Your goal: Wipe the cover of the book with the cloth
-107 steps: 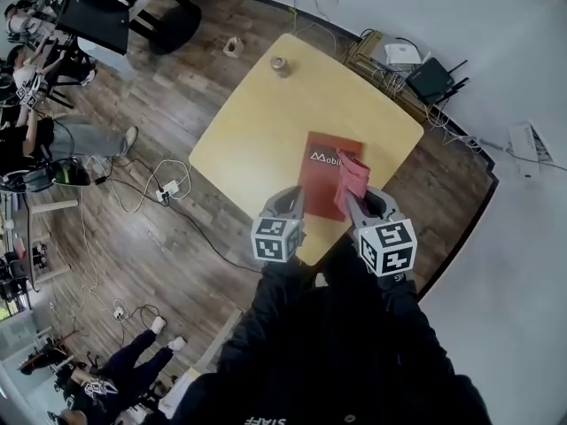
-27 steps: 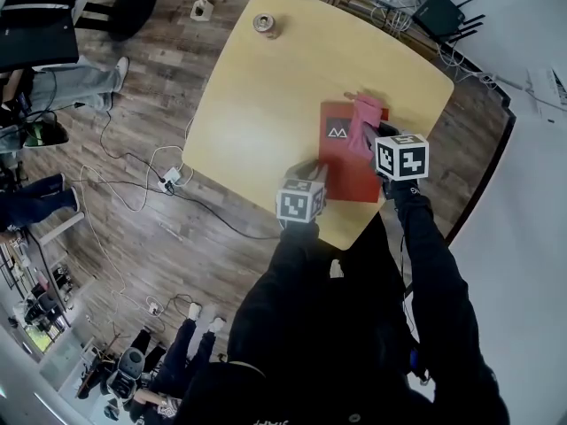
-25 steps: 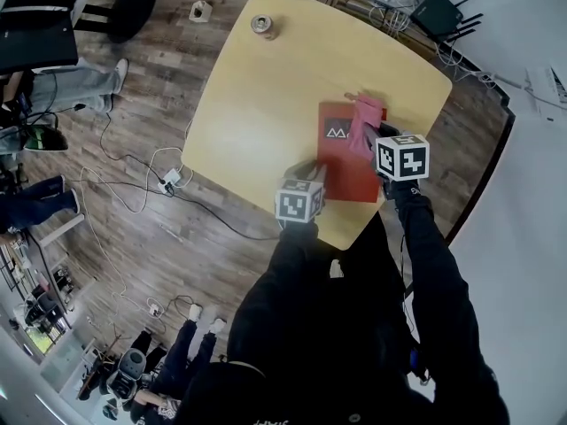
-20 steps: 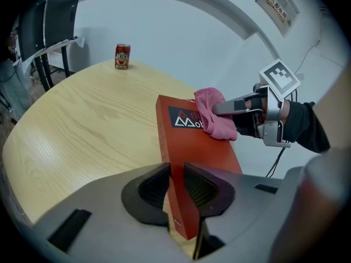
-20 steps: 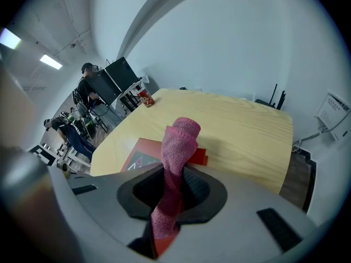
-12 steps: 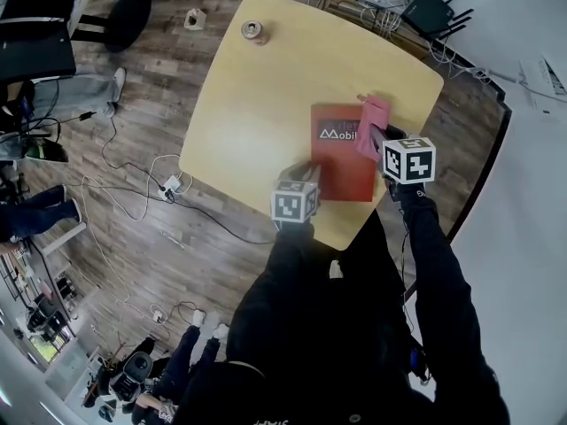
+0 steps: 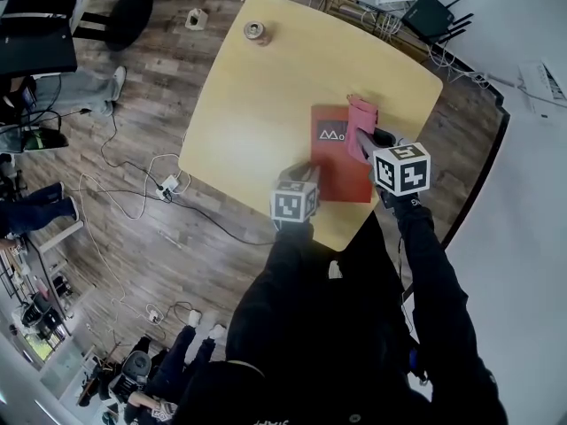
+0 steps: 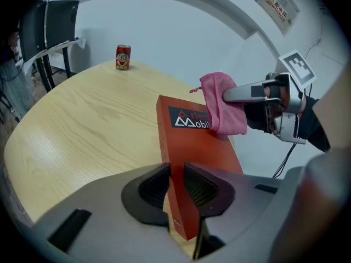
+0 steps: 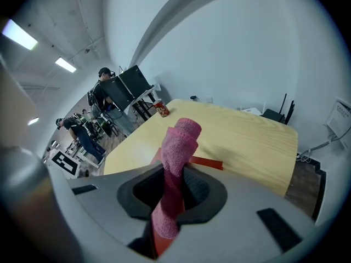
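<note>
A red book (image 7: pixel 341 153) with white lettering lies on the wooden table (image 7: pixel 266 96). My left gripper (image 7: pixel 306 184) is shut on the book's near edge (image 8: pixel 176 193), and the jaws press on both faces. A folded pink cloth (image 7: pixel 360 124) is clamped in my right gripper (image 7: pixel 370 142) and hangs over the book's far right part, above the cover. The cloth (image 8: pixel 220 104) covers the end of the lettering in the left gripper view. Between the right jaws the cloth (image 9: pixel 176 163) stands up as a bundle, with the book (image 9: pixel 207 163) behind it.
A red drink can (image 7: pixel 255 31) stands at the table's far left corner (image 8: pixel 123 57). Cables and a router (image 7: pixel 430 11) lie on the floor beyond the table. People sit at desks at the far left (image 9: pixel 104 89).
My right gripper has lifted the pink cloth off the book's cover and drawn back a little toward me. The left gripper and the book have stayed in place.
</note>
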`<action>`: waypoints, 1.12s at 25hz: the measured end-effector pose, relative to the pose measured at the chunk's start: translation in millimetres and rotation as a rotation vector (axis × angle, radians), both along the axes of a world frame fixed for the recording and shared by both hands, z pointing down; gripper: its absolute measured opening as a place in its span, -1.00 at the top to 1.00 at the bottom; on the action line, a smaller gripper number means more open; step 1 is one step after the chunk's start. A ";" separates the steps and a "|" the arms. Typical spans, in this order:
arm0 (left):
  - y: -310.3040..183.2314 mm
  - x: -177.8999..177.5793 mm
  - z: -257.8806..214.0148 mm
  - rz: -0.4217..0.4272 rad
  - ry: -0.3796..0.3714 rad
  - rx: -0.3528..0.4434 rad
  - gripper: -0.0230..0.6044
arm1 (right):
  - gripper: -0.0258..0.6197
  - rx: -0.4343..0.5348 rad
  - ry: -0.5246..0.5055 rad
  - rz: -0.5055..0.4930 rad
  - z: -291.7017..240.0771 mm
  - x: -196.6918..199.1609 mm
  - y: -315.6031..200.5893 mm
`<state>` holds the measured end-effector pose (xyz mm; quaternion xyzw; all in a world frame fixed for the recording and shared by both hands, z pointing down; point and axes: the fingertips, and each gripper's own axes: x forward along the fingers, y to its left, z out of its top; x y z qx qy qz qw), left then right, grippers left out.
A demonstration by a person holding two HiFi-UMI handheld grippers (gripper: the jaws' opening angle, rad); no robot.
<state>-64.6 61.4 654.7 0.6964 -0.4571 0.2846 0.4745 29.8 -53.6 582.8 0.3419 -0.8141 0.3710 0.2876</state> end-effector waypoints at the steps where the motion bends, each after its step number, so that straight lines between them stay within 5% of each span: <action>1: -0.1 0.2 -0.8 -0.001 0.000 0.000 0.59 | 0.68 0.000 -0.012 -0.005 -2.8 -5.3 1.4; 14: -2.2 3.3 -0.2 -0.006 0.016 0.006 0.59 | 0.68 -0.063 -0.111 -0.126 1.1 -82.1 26.9; 28: -2.7 0.9 -0.2 0.003 0.025 0.003 0.59 | 0.68 -0.139 -0.060 -0.132 37.6 -83.8 39.4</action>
